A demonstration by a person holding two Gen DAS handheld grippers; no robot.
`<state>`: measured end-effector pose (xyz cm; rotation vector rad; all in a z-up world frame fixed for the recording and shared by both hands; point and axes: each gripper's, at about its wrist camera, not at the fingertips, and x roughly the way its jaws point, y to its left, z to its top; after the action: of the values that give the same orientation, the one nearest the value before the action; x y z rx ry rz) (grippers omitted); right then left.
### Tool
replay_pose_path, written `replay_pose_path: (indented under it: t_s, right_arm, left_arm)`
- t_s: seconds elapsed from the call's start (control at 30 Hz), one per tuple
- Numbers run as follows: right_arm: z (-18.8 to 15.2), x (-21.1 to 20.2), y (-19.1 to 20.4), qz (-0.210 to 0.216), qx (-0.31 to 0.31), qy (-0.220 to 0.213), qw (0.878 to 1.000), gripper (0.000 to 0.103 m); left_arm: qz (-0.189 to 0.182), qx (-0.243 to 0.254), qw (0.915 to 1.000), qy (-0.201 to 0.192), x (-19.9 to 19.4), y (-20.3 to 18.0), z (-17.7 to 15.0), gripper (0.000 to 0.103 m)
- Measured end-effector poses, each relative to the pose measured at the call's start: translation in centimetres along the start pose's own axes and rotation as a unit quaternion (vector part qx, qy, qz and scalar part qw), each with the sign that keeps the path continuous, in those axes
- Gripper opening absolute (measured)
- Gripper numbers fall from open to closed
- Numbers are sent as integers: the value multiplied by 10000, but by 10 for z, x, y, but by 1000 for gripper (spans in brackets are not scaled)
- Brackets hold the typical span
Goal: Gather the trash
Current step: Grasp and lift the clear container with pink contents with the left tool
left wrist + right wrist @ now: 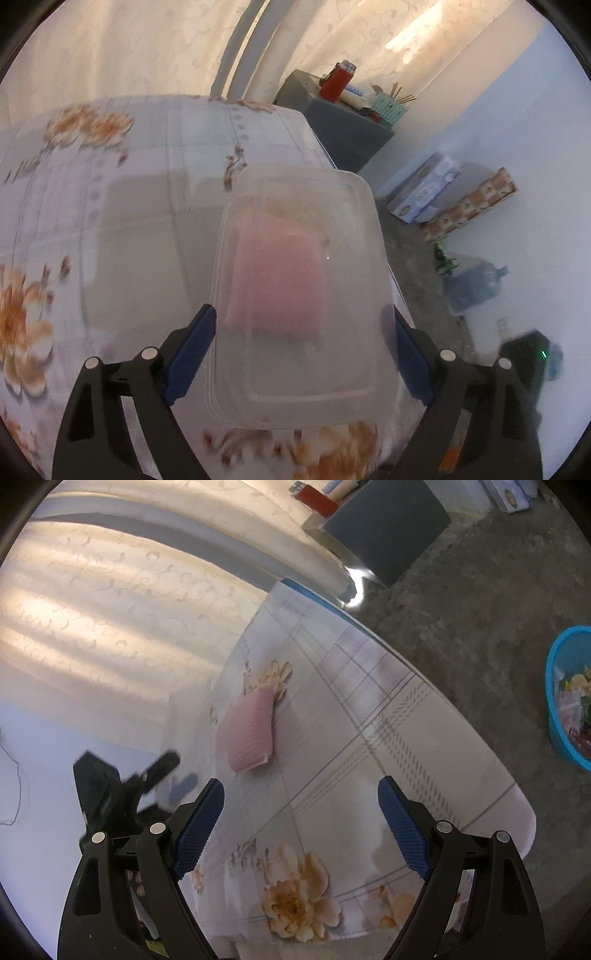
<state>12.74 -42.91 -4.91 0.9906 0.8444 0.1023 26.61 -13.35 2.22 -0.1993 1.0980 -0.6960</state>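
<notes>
A clear plastic food container (295,369) sits between the blue pads of my left gripper (301,314), which press on its two long sides. Through its hazy bottom I see a pink cloth (280,280), which lies on the floral tablecloth (110,221). In the right wrist view the same pink cloth (249,731) rests near the table's far left side. The left gripper (147,775) shows there as a dark blur beside it. My right gripper (301,784) hangs open over the tablecloth (351,738) with nothing between its fingers. A blue basin (565,698) holding mixed trash stands on the floor at the right.
Pale curtains (110,602) hang behind the table. A grey cabinet (347,133) carries a red jar and a green basket. Cardboard boxes (461,199) and a large water bottle (476,284) stand on the concrete floor along the wall.
</notes>
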Motion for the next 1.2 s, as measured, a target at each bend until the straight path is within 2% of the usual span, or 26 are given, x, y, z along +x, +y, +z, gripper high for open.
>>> replay_pose_path:
  t_s: [0.1, 0.17, 0.23, 0.27, 0.4, 0.47, 0.53, 0.67, 0.87, 1.13, 1.2]
  right_arm:
    - [-4, -3, 7, 33, -95, 33, 9999, 81]
    - [-9, -3, 14, 92, -172, 89, 9998, 81]
    - [-16, 0, 22, 151, -238, 162, 9995, 81]
    - [-18, 1, 25, 221, -251, 206, 9992, 81]
    - [-35, 27, 43, 1158, -41, 853, 9896, 81]
    - [-42, 45, 51, 1616, 189, 1168, 9797, 79]
    - [-49, 64, 62, 1854, 325, 1402, 9721, 74]
    - [-55, 95, 84, 2008, 411, 1650, 9648, 68]
    - [-55, 130, 103, 2006, 476, 1911, 9597, 65]
    - [-64, 143, 117, 1907, 428, 2073, 9585, 64]
    - [-64, 145, 123, 1933, 398, 2093, 9577, 64]
  left_arm:
    - [-408, -375, 9984, 64, -19, 24, -21, 88]
    - [-954, -911, 9912, 140, -28, 49, -40, 88]
    - [-1249, -1382, 9824, 161, -31, 71, -58, 88]
    - [-1285, -1587, 9788, 131, -32, 82, -67, 88]
    - [-1640, -2136, 9630, -96, -37, 110, -99, 88]
    - [-1778, -2213, 9586, -223, -42, 114, -110, 88]
    - [-1863, -2242, 9559, -352, -45, 116, -118, 88]
    - [-1737, -2039, 9620, -521, -54, 115, -124, 88]
    - [-1541, -1710, 9707, -690, -66, 121, -132, 90]
    - [-1478, -1554, 9733, -823, -66, 123, -134, 90]
    - [-1414, -1546, 9738, -888, -70, 125, -134, 95]
